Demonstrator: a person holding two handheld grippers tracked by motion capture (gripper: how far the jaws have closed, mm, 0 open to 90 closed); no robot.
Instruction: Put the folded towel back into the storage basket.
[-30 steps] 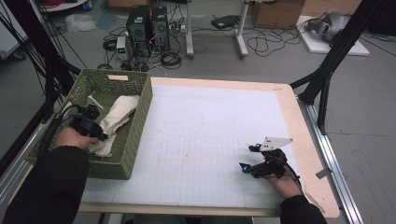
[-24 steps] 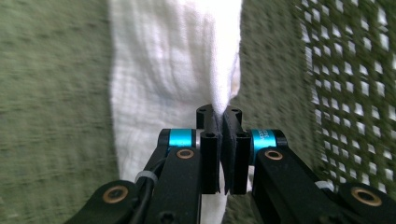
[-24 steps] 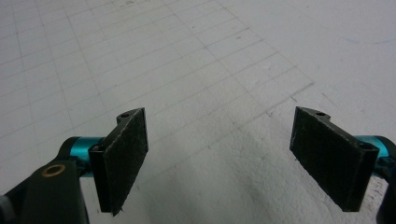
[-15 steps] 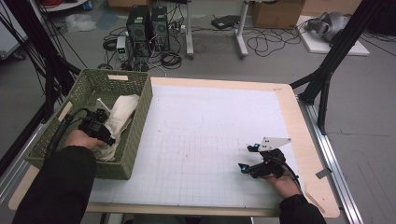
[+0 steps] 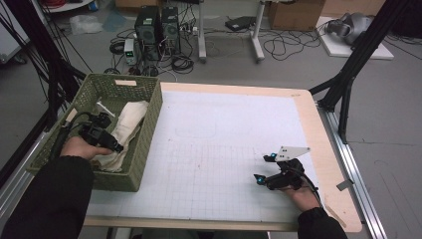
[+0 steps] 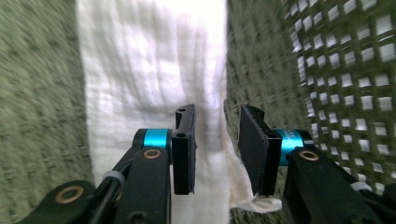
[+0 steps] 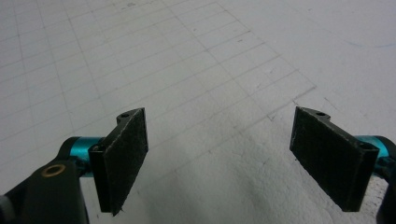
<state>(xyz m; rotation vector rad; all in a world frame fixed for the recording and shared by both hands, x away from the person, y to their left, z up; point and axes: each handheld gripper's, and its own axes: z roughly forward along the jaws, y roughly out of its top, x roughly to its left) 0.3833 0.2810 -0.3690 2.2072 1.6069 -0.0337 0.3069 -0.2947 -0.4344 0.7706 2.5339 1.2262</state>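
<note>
Even, soft overhead light, white table [image 5: 224, 144] bright without glare, faint shadows under each tool, green basket [image 6: 42, 93] weave smeared by motion blur beside the left tool [image 6: 215, 140], cloth [image 6: 149, 70] overexposed ahead of it

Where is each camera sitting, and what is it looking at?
High view: above the table's near side, looking forward and down; both forearms, left gripper, right gripper.
Left gripper view: rides the left gripper, faces the white cloth in the green basket; its fingers have just been opening.
Right gripper view: faces the white mat; fingers apart.
Shared: high and left views show cloth and basket.
</note>
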